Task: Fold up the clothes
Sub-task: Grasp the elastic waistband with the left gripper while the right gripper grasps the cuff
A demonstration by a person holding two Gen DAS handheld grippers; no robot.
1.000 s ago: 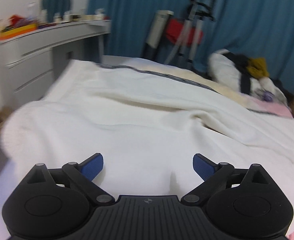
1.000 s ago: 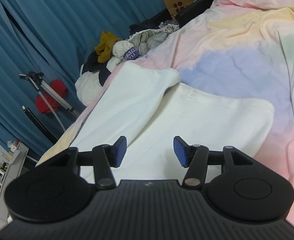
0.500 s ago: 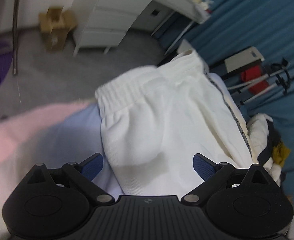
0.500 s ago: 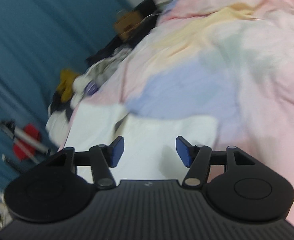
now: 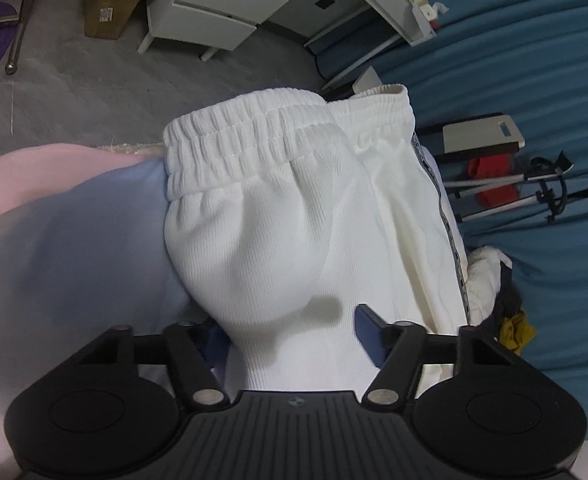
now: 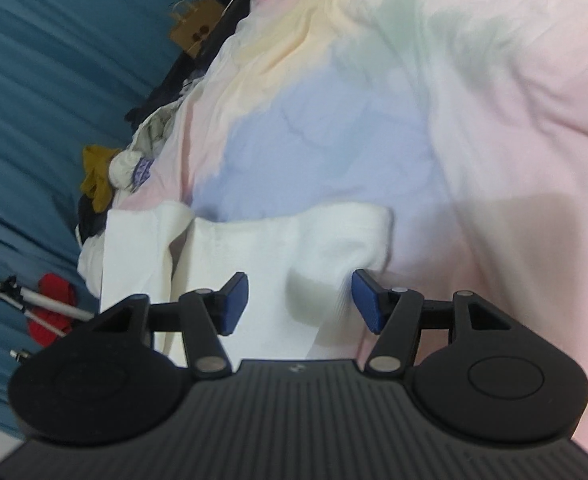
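White trousers (image 5: pixel 294 216) lie on a bed whose pastel sheet (image 5: pixel 73 240) runs pink, blue and yellow. In the left wrist view the left gripper (image 5: pixel 289 338) has its jaws spread, with a bulging fold of the white ribbed fabric lying between them; the cloth fills the gap and hides most of the pad at 9 o'clock, while the blue pad at 3 o'clock shows clear against the fabric. Whether the pads press the cloth cannot be told. The elastic waistband (image 5: pixel 253 128) sits toward 12 o'clock from the jaws, at the edge of the bed, and a dark side stripe (image 5: pixel 446 216) runs down the trouser leg toward 3 o'clock. Beyond the waistband, at 11 o'clock, stand a white drawer unit (image 5: pixel 221 4) and a cardboard box (image 5: pixel 113 0) on the grey floor; a tripod (image 5: pixel 534 184) lies against the blue curtain at 3 o'clock.

In the right wrist view the right gripper (image 6: pixel 300 304) also holds its jaws spread. The trouser legs' hem end (image 6: pixel 334 236) lies between and just ahead of the pads, with a raised fold of cloth in the gap toward the 3 o'clock pad; the fabric reaches to 9 o'clock and beyond. A heap of clothes (image 6: pixel 109 176) lies at 10 o'clock, at the bed's edge.
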